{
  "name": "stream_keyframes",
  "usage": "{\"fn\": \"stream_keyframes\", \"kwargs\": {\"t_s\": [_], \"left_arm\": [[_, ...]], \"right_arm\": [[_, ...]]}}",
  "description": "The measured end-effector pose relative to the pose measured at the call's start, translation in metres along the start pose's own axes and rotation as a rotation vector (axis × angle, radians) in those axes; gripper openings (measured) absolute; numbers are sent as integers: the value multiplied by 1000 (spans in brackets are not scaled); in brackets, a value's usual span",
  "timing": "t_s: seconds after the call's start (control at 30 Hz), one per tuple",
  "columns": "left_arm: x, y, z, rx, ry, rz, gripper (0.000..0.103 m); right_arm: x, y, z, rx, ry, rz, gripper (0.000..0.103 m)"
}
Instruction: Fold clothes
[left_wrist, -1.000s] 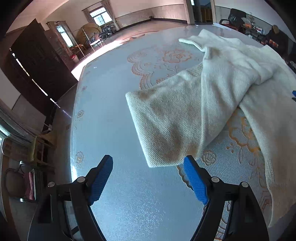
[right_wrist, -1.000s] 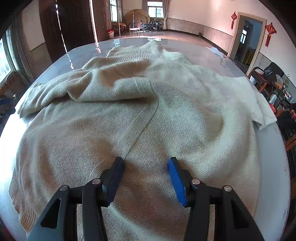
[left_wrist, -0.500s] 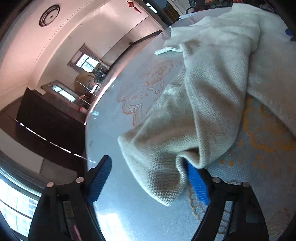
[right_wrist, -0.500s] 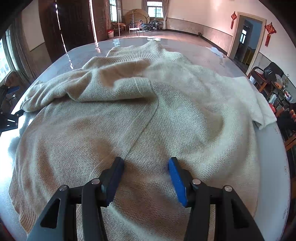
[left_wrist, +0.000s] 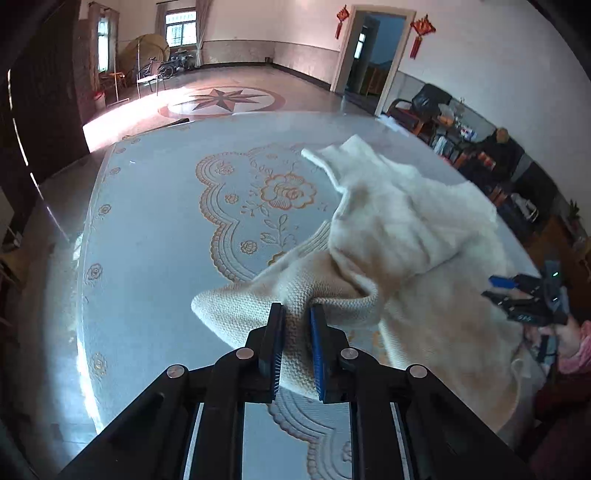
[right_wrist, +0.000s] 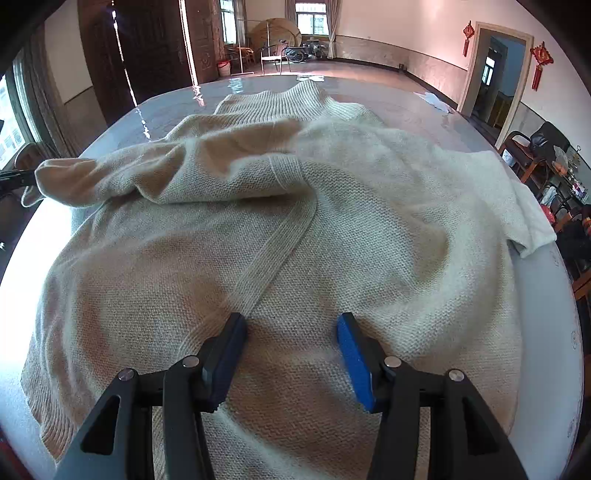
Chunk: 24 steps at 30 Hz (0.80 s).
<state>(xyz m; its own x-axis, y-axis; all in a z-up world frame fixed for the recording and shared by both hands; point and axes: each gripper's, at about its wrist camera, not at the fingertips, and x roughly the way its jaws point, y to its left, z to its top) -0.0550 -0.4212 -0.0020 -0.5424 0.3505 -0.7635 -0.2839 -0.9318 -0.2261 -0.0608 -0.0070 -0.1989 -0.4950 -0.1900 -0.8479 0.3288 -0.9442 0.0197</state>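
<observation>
A cream knitted sweater (right_wrist: 295, 229) lies spread over a round bench (left_wrist: 155, 229) covered in pale blue cloth with an orange floral pattern. Seen from the right wrist, its collar points to 12 o'clock, 1 sleeve is bunched toward 9 o'clock, and the other sleeve trails off toward 3 o'clock.

The step in hand appears to be folding a sleeve (left_wrist: 258, 306) inward across the body. To do it well, lift the cuff just clear of the bench, carry it in a low arc over the chest, and lay it flat without dragging the body out of line; the other tongs should pin the body down.

The left tongs (left_wrist: 297, 325) are nearly closed, pinching a thick fold of the sleeve near its cuff between both blue pads. The right tongs (right_wrist: 291, 339) are wide open, gripping nothing, with their tips at or just above the sweater's lower body.
</observation>
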Motion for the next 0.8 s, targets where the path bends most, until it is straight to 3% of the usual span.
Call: {"fn": "stream_keyframes", "kwargs": {"t_s": [0.13,0.2,0.23,0.4,0.47,0.57,0.63,0.7,0.8], "left_arm": [[-65,-12,14,-122,-112,-104,10],[-83,-13,29,-131,-154,-70,11],[-76,-14,41,-102,-153,-15,11],[-29,5,23,-46,-43,245,22],[3,13,1,-3,47,315,39],[40,10,-29,109,173,306,42],[53,4,-46,174,239,238,51],[61,0,-56,227,266,206,59],[68,10,-50,216,226,226,60]], "right_arm": [[1,-1,1,-6,0,6,53],[1,-1,1,-10,0,7,53],[2,-1,2,-12,0,6,53],[3,-2,3,-16,2,12,53],[3,-3,2,-16,-4,16,53],[3,-2,2,-17,-9,16,53],[3,-1,1,-16,-10,14,53],[4,-1,1,-14,-10,13,53],[5,0,2,-11,-12,7,54]]}}
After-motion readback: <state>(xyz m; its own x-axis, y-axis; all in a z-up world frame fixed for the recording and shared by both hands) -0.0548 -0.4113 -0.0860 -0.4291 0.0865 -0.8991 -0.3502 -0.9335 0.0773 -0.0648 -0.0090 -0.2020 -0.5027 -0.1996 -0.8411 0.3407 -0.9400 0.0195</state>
